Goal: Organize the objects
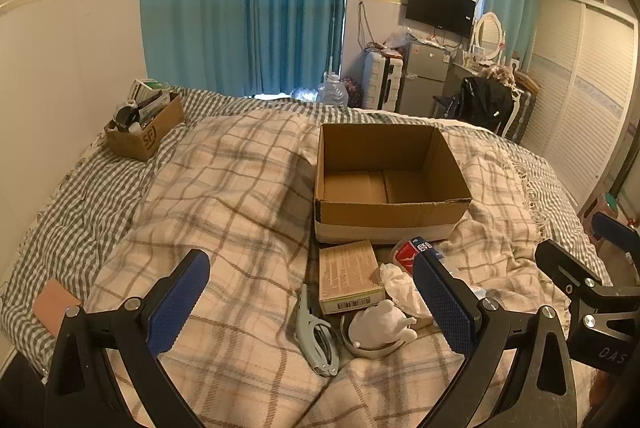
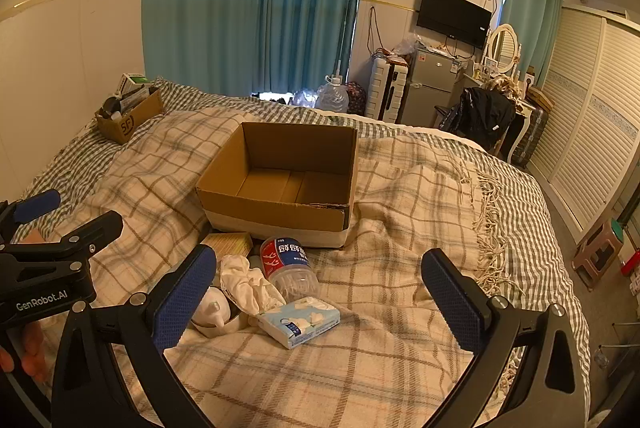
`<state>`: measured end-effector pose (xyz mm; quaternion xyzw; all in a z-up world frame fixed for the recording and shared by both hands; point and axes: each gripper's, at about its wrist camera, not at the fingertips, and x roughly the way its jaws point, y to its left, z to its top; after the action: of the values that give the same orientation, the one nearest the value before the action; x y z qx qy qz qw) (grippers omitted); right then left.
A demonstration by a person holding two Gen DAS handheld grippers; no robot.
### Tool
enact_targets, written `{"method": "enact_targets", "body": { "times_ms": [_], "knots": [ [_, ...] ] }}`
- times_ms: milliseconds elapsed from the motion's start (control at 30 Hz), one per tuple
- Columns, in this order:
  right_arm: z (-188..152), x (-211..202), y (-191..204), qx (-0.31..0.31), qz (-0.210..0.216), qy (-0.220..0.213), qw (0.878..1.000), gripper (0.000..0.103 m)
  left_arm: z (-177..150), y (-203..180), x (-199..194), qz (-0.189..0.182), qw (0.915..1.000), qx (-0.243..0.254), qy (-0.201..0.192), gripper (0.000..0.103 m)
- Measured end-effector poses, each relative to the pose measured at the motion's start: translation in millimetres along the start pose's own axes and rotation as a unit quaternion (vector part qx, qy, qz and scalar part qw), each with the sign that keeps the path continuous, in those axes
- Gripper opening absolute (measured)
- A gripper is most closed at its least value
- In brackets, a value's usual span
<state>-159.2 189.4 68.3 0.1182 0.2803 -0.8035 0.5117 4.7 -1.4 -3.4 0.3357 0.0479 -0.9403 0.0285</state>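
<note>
An open cardboard box [image 1: 390,184], plain brown with a pale band along its base, sits on a plaid blanket [image 1: 224,188] spread over the bed [image 1: 80,196], roughly mid-bed. Its flat corrugated floor is bare and its near rim is slightly ragged at the right corner.

Just in front of the box lies a cluster of small things. A flat tan carton [image 1: 350,276] with printed text and a barcode lies nearest the box's near-left corner. Beside it is a clear plastic jar [image 2: 288,264] on its side, wrapped in a red-and-blue label. A crumpled white cloth [image 2: 248,286] touches the jar and a soft pack of tissues [image 2: 298,320] in pale blue and white wrap. A rounded white figure [image 1: 380,324] rests in a shallow ring-shaped holder, and a grey plastic clip tool [image 1: 316,332] lies just left of it.

The left hand-held gripper [image 1: 312,304] is spread wide, holding nothing, its blue textured pads framing the cluster. The right hand-held gripper [image 2: 320,292] is likewise wide apart and empty, low over the blanket.

A smaller brown box [image 1: 140,132] full of odds and ends stands at the bed's far-left corner, near the wall. The blanket lies in soft folds; its fringed edge [image 2: 490,228] runs along the bed's right side, with smooth blanket between it and the cluster.
</note>
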Motion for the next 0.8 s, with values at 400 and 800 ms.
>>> {"method": "enact_targets", "body": {
  "times_ms": [400, 800],
  "knots": [
    [-4.2, 1.2, 3.7, -0.003, 0.001, -0.001, 1.000, 0.103, -0.9, 0.4, 0.0, 0.006, 1.0000, -0.004, 0.000, 0.103],
    [-4.2, 0.0, 3.3, -0.007, 0.000, -0.004, 1.000, 0.103, -3.0, 0.9, 1.9, 0.009, 0.9999, -0.004, 0.002, 0.103]
  ]
}}
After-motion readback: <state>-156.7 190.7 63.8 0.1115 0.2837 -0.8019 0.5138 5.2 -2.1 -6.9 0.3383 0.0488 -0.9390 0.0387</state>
